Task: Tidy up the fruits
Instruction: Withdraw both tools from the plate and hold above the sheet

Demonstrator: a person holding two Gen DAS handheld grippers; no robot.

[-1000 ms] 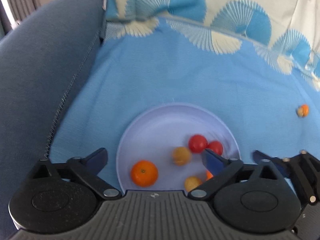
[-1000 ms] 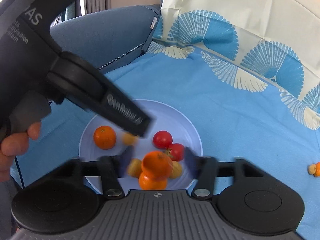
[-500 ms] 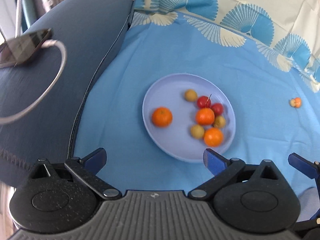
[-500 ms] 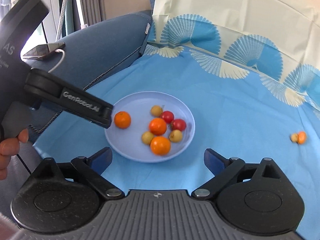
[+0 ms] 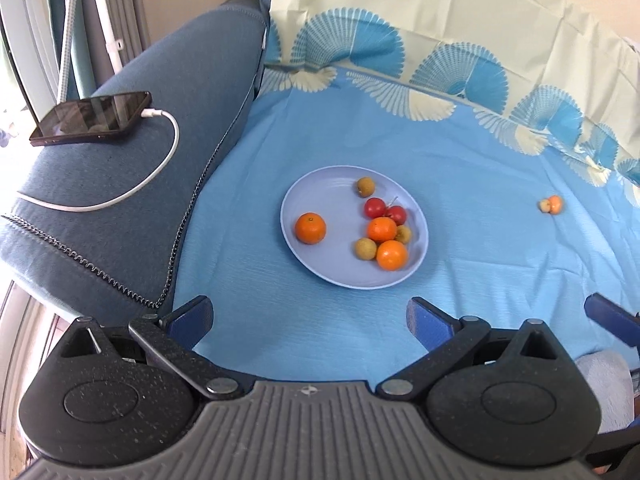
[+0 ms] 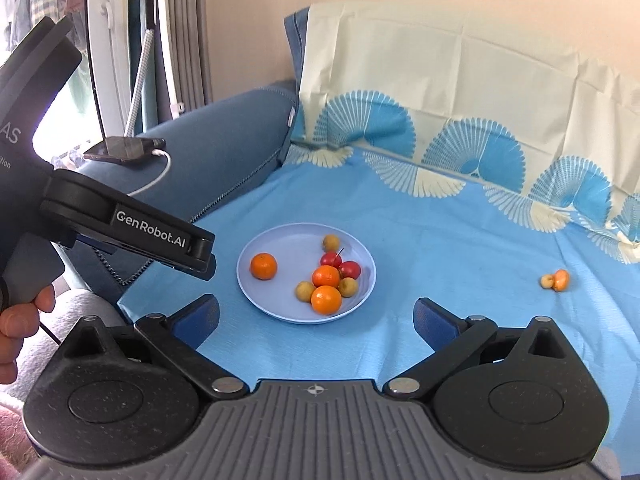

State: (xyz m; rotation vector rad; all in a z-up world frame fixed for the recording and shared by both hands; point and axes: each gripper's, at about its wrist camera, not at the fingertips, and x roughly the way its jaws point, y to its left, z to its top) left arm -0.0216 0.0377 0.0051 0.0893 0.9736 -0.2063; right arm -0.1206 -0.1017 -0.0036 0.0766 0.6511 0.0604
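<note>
Your left tool (image 5: 308,322) points steeply down at the blue sheet (image 5: 460,184), jaws wide, nothing between them; your hand (image 6: 18,320) grips its handle at the left edge of the right wrist view. Ahead sits the plate (image 5: 320,196), holding three oranges, two red fruits and three small tan ones. Your right tool (image 6: 316,320) tilts down less steeply; its jaws have just been opening and stand wide, empty. Well right of the plate, two small fruits (image 6: 555,280) lie touching on the sheet.
</note>
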